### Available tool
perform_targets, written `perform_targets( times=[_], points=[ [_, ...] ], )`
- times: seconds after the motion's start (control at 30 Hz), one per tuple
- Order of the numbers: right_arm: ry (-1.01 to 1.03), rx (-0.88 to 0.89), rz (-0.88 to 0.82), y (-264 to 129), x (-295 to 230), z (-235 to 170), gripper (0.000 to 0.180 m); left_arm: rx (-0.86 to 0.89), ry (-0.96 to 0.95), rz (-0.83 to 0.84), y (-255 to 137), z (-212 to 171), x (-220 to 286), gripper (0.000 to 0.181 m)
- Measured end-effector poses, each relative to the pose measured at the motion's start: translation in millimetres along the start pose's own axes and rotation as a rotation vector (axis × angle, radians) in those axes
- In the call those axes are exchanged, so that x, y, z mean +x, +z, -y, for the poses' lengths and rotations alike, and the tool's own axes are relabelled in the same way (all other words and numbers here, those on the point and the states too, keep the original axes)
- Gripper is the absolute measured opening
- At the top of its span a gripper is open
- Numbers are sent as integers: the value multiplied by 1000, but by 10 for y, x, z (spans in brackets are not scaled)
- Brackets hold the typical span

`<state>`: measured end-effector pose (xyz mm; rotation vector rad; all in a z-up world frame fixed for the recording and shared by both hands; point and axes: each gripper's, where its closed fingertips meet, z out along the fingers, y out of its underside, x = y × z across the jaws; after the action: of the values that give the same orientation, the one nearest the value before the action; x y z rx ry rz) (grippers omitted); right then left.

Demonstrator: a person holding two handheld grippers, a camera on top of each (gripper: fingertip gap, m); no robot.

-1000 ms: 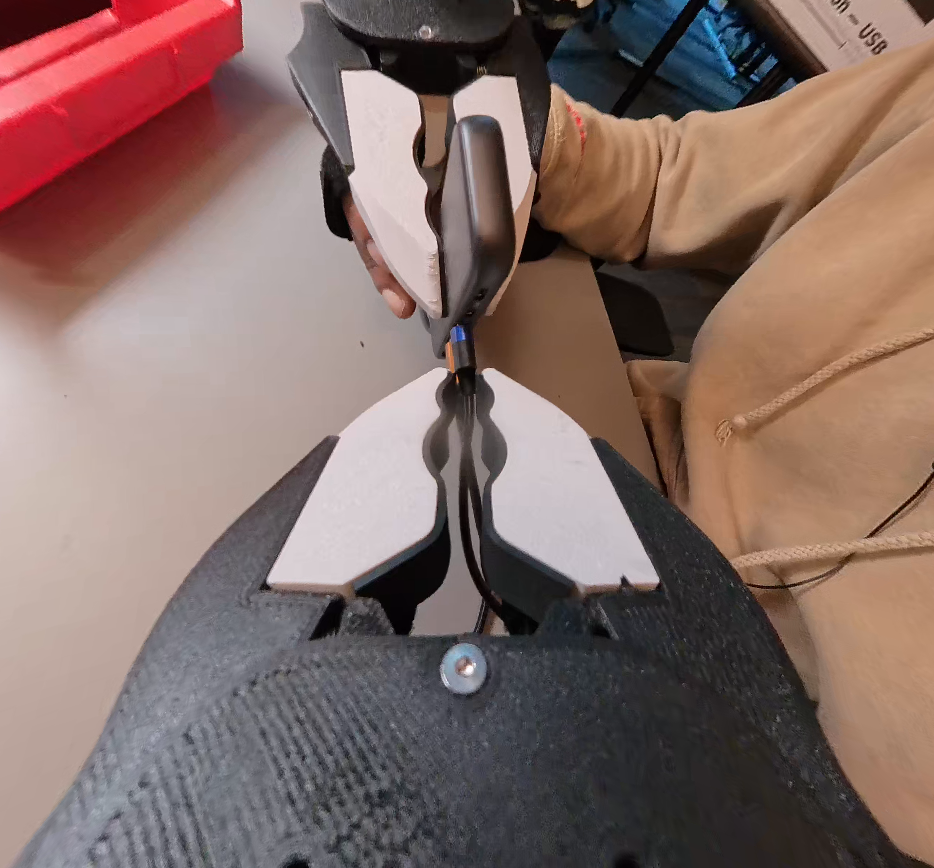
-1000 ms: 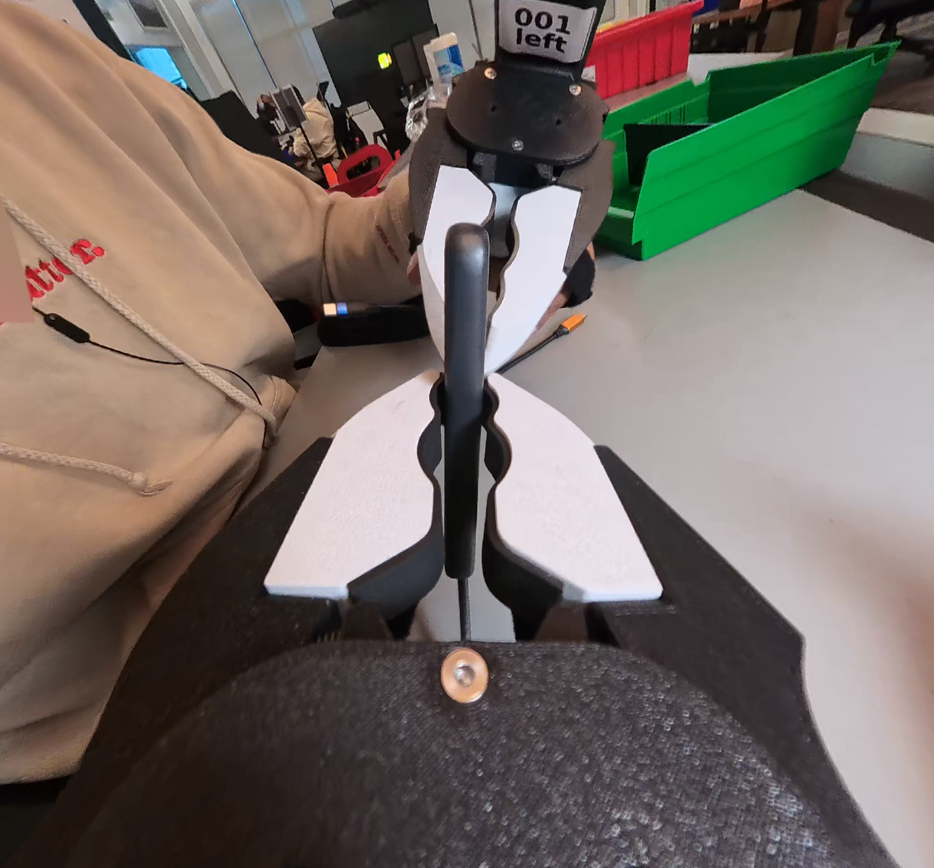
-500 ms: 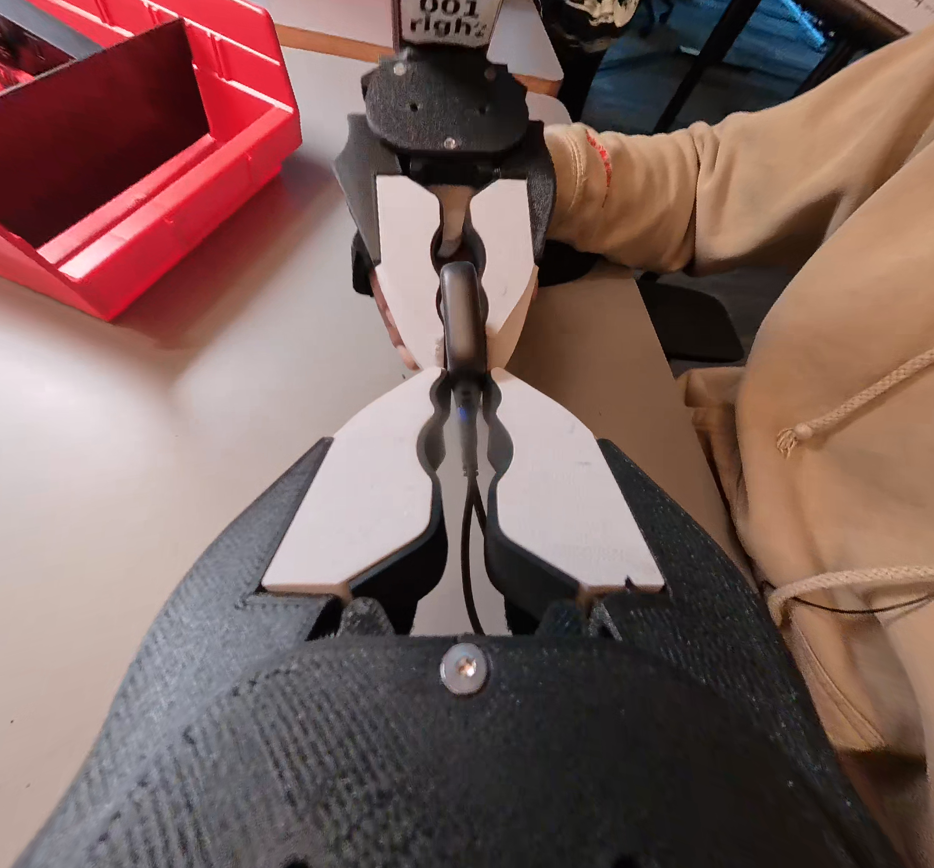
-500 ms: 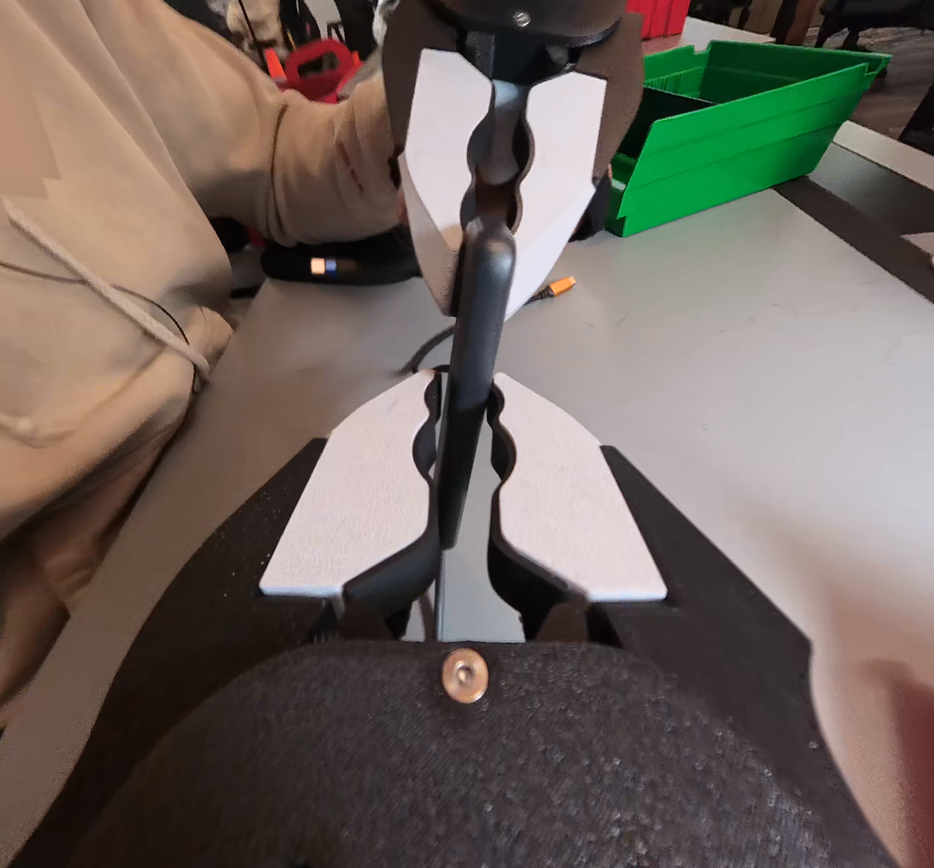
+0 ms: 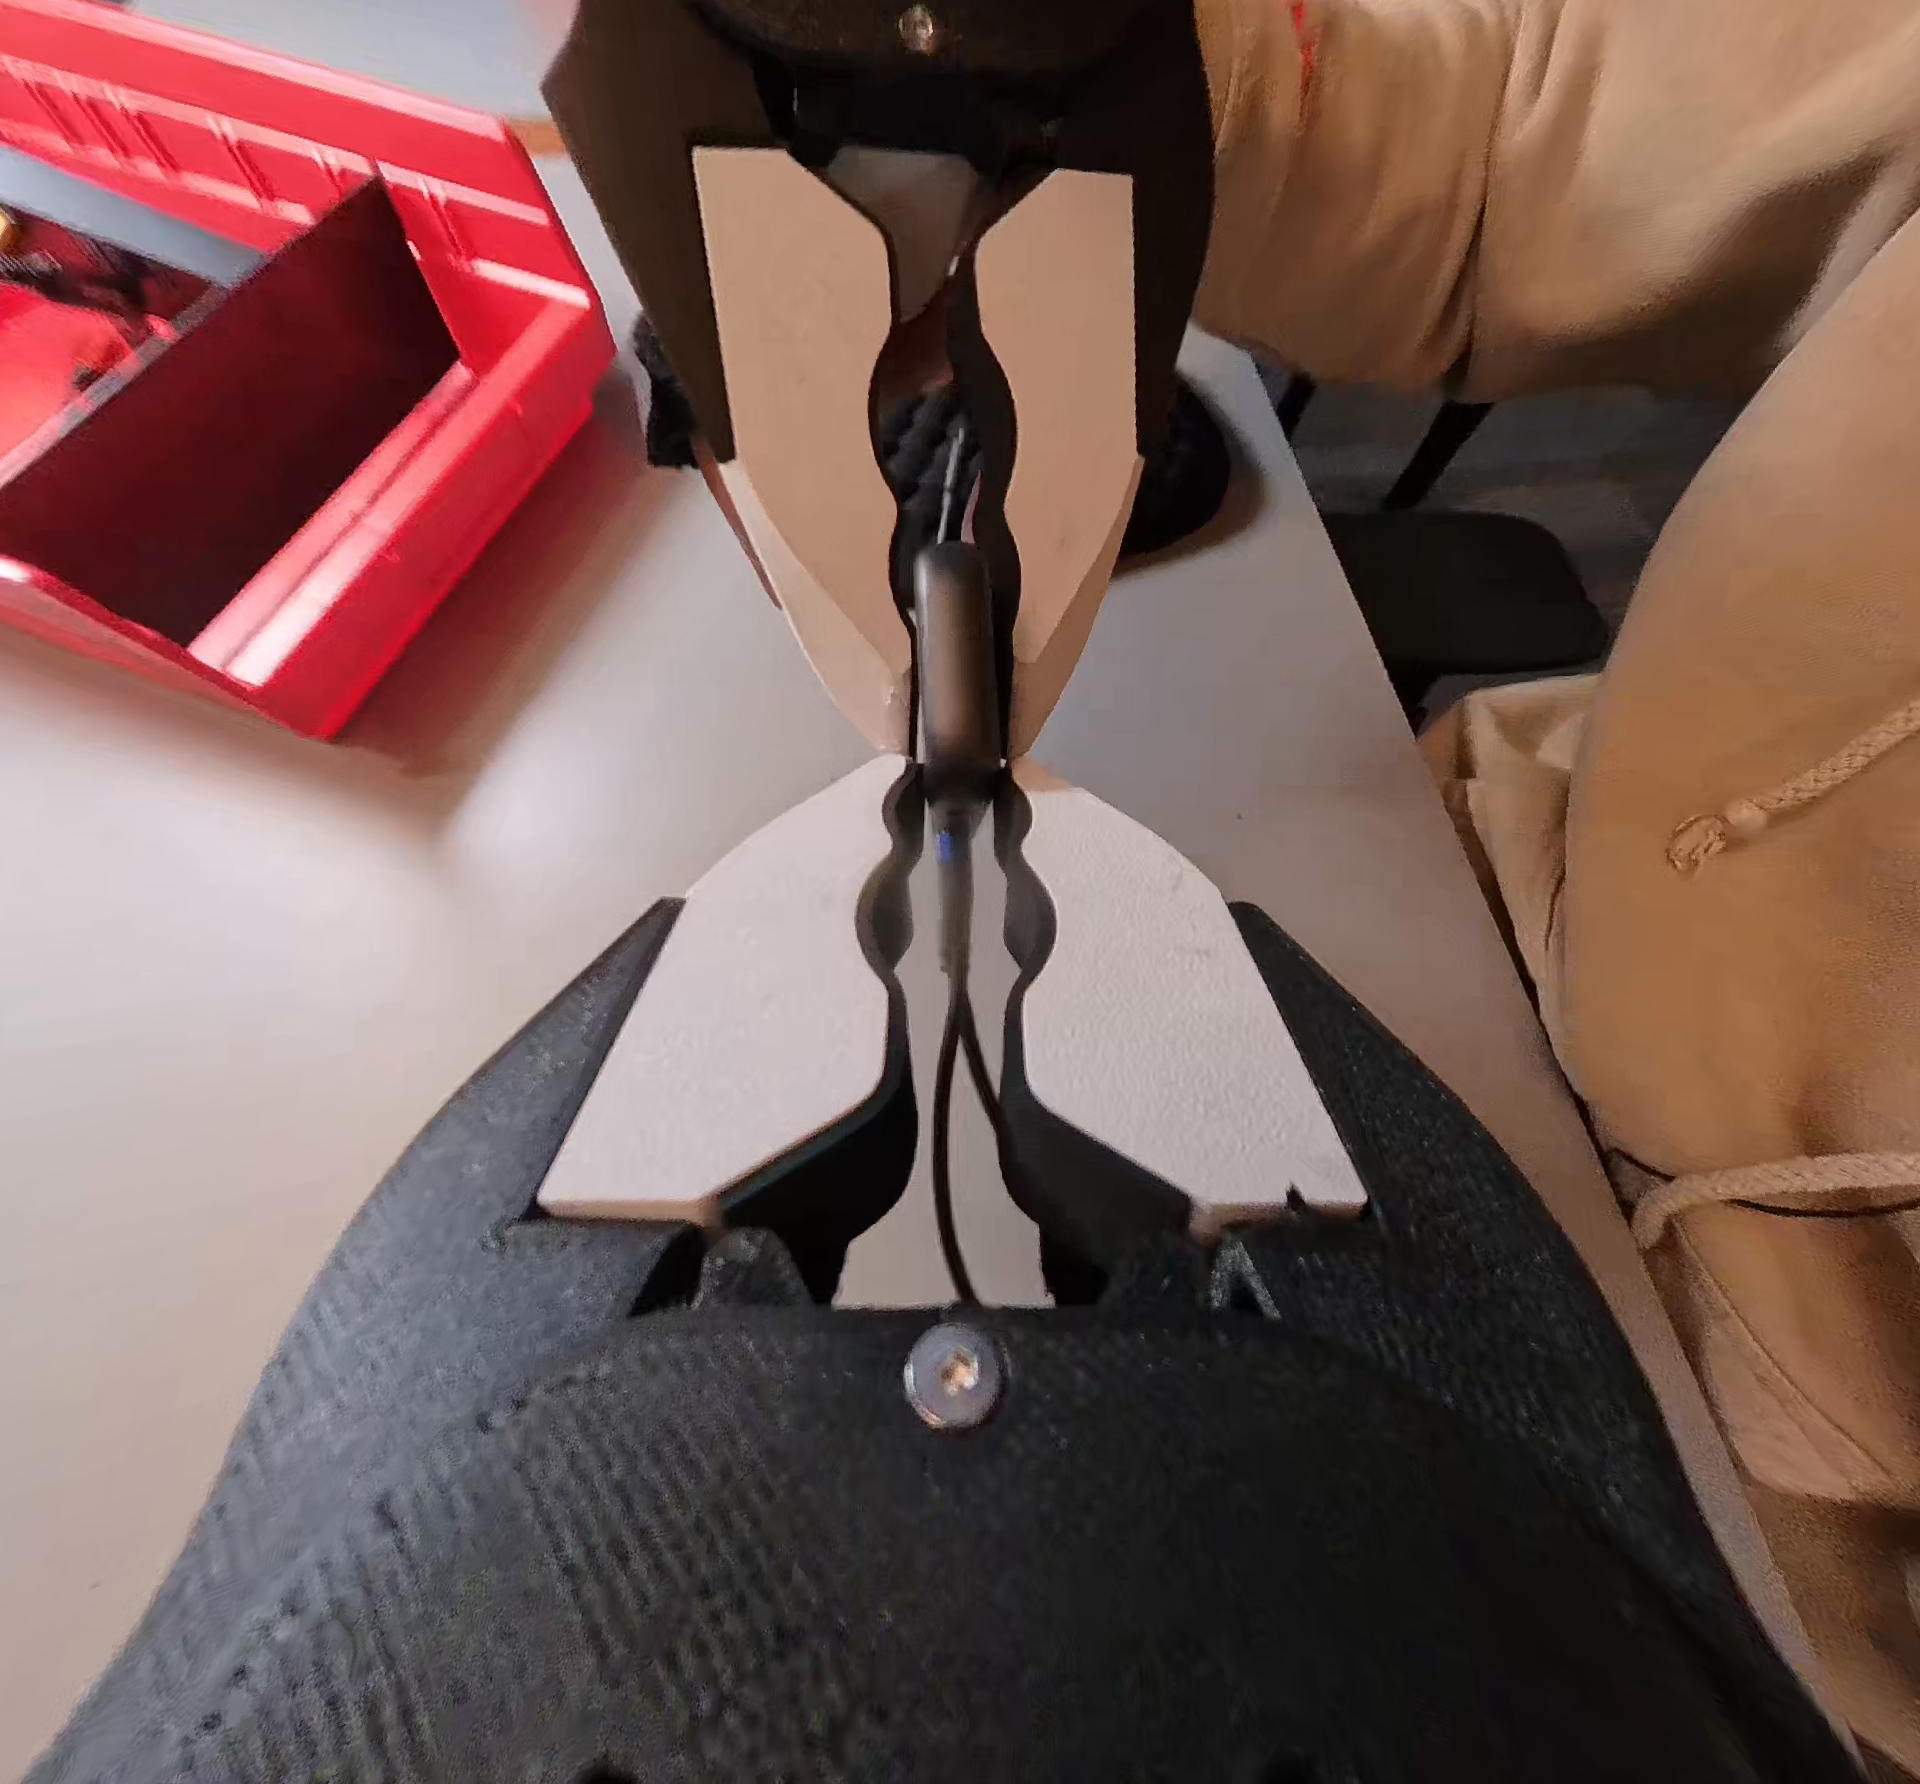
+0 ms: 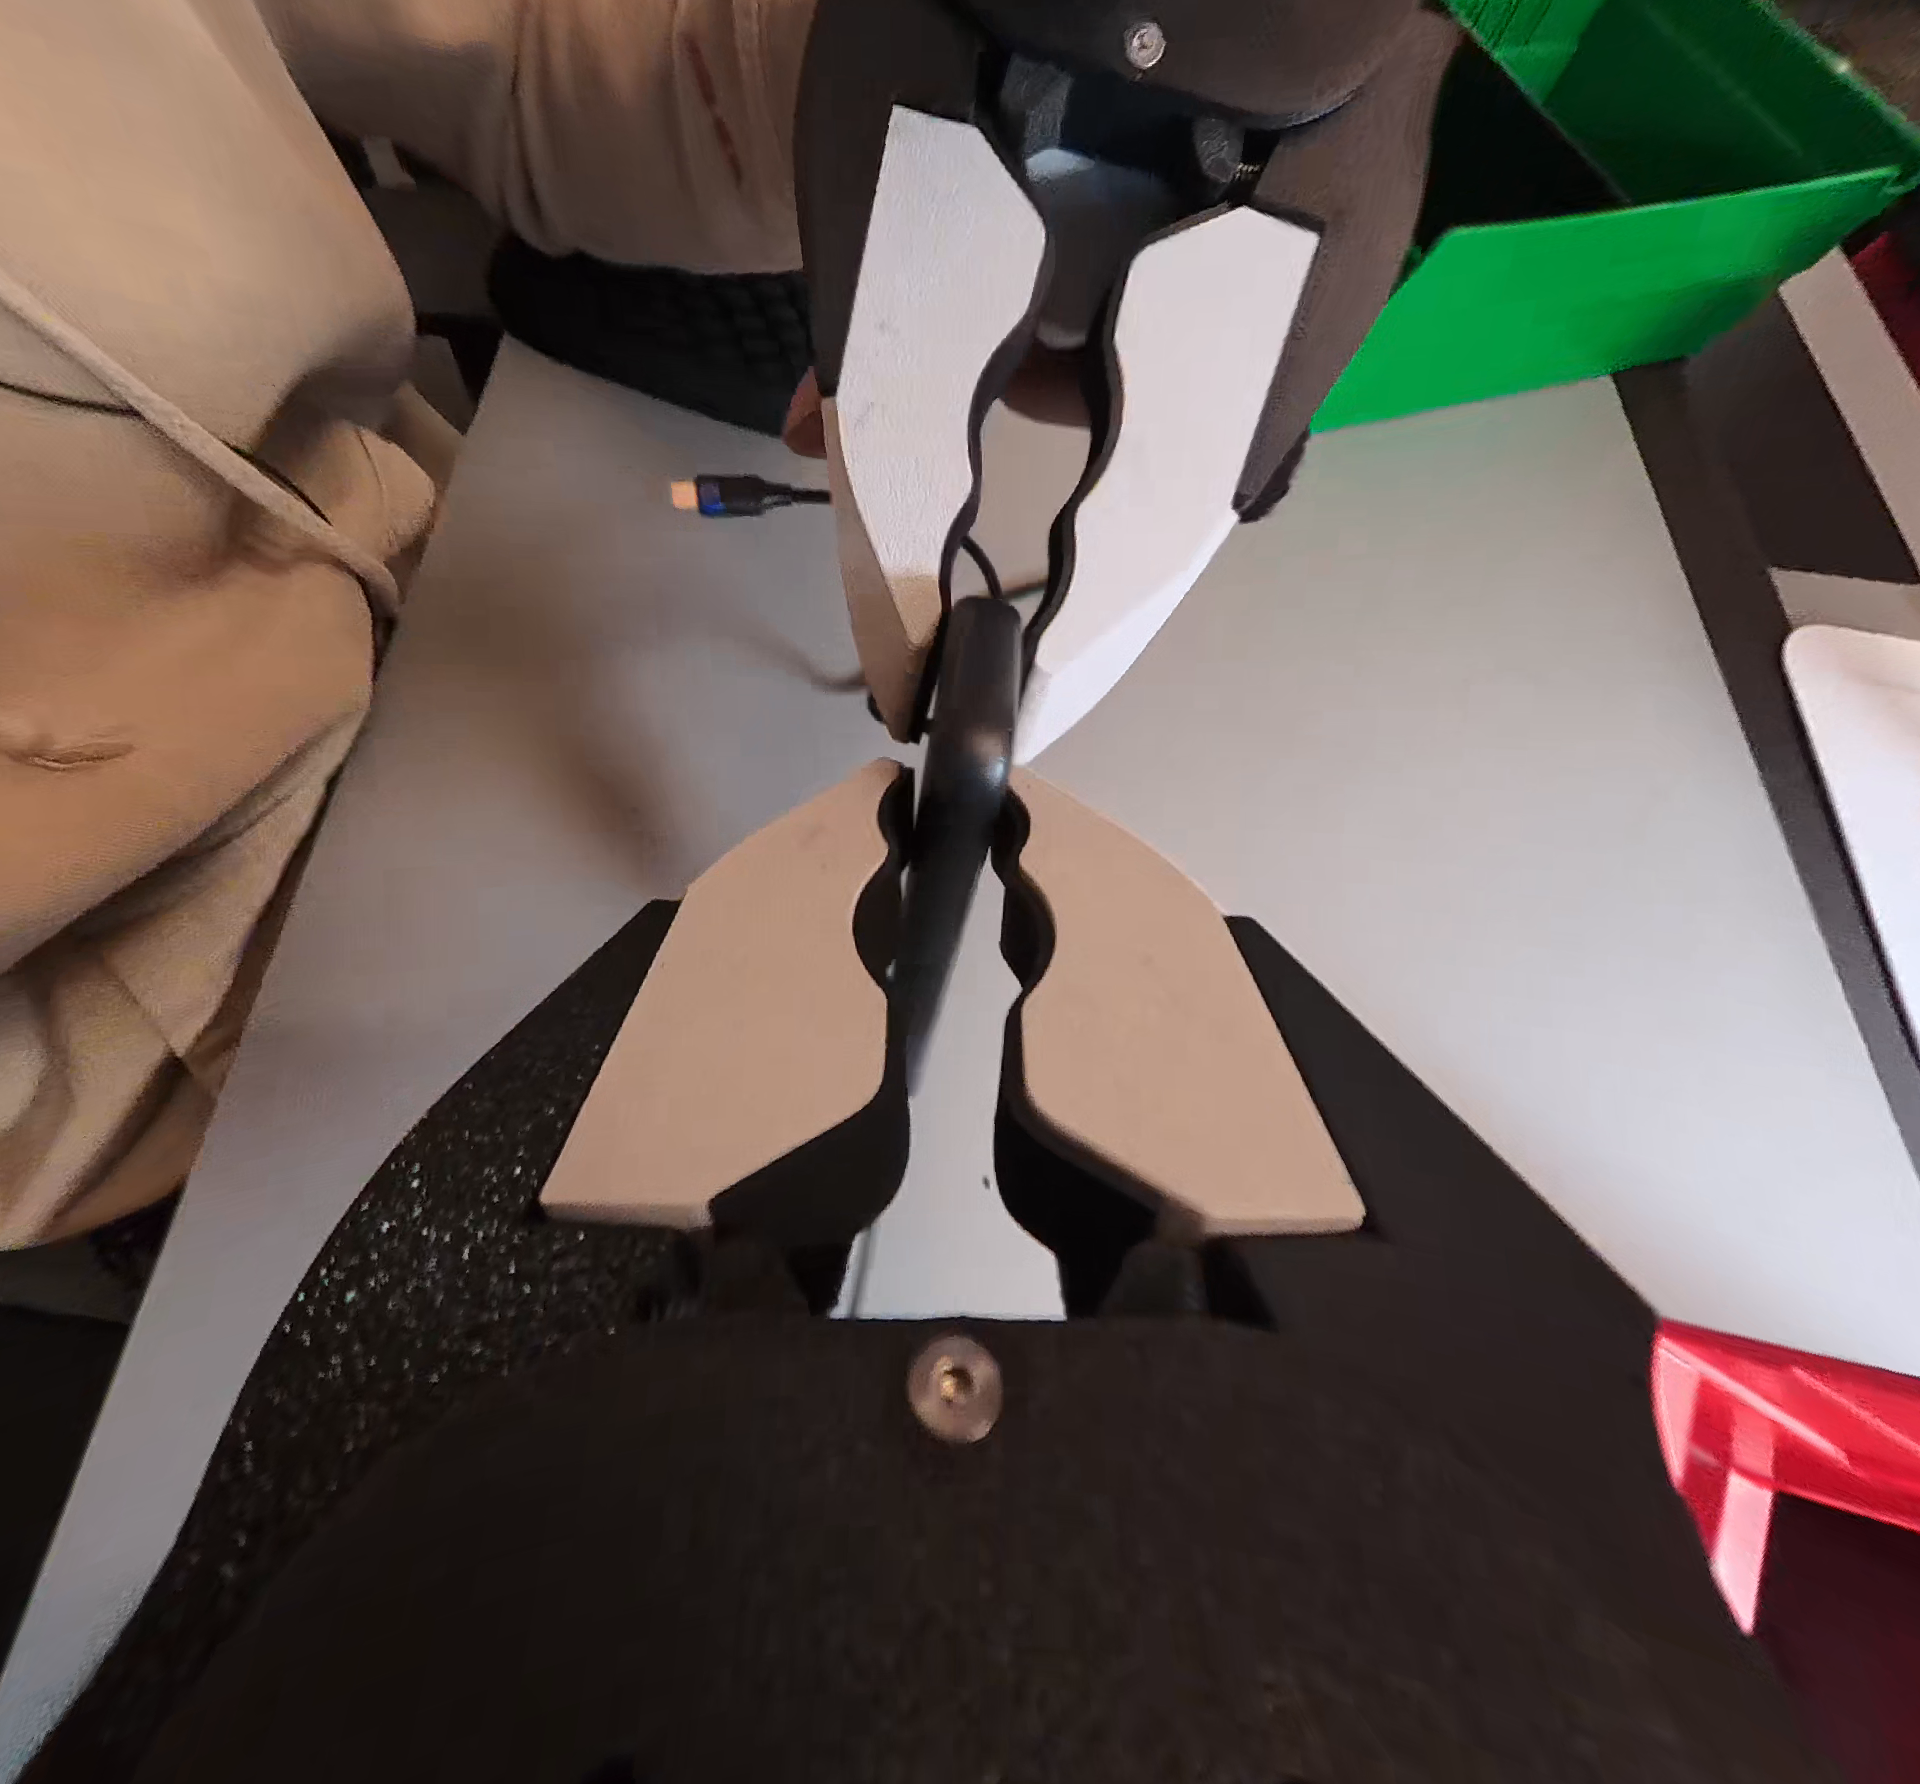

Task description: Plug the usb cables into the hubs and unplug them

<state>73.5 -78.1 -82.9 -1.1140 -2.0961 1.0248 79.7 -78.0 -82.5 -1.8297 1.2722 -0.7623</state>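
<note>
Both hand-held grippers [image 5: 957,773] clamped: hub [image 6: 961,799], plug [image 5: 954,861]

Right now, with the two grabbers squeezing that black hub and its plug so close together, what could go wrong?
1. The left gripper and right gripper meet tip to tip around the hub, so a tilt might bend the plug.
2. The thin cable loops between the left fingers and could get pinched.
3. A spare plug lies on the table; its cable might snag.
</note>
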Motion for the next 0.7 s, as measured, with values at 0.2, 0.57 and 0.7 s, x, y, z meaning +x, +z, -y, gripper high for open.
perform_targets(
  times=[0.2,0.57,0.7],
  points=[
    [-12,58,-46,-260,17,254,12,261,-52,80,-414,163,-33,33],
    [-42,-19,-392,-1303,467,515,12,509,-252,508,-1262,-649,-374,36],
    [-20,-68,-594,-1821,929,491,12,528,-268,544,-1271,-785,-419,35]
  ],
)
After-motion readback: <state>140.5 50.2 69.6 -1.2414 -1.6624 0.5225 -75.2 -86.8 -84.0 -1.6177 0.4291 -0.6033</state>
